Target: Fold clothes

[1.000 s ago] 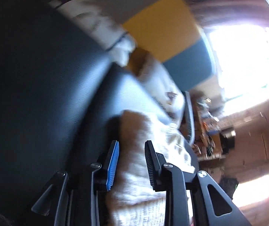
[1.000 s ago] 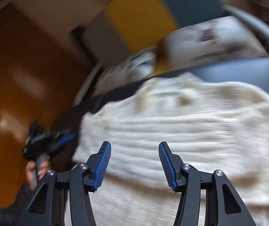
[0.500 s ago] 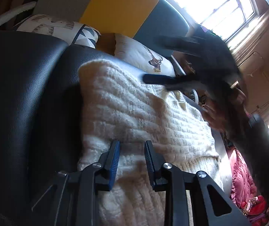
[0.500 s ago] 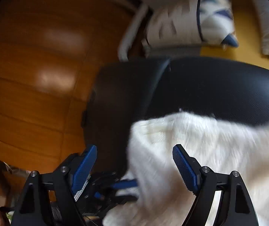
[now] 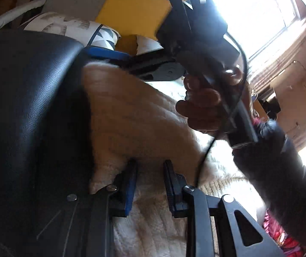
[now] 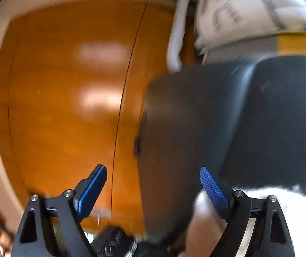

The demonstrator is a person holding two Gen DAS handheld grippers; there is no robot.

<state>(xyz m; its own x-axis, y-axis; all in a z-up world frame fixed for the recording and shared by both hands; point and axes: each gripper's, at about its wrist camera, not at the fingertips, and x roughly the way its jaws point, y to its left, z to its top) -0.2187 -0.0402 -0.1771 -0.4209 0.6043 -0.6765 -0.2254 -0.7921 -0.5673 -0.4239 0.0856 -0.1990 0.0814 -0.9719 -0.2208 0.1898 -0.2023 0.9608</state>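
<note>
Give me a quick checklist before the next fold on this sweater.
1. Left gripper on the sweater: cannot tell; fabric lies between its fingers, jaws look slightly apart.
2. Right gripper free: ok, open wide, empty.
3. Sweater on the black seat: ok.
4. Sweater flat: not ok, one part looks doubled over.
5. Cable clear of the sweater: cannot tell.

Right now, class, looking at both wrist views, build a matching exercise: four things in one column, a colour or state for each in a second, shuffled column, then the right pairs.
Things
1. sweater
2. seat
3. right gripper
4. cabinet door

Colour or state
A. glossy orange wood
B. jaws wide apart, nothing between them
C. black leather
D. cream knit, lying on the seat

Pairs: 1-D, 2-C, 3-B, 4-A
</note>
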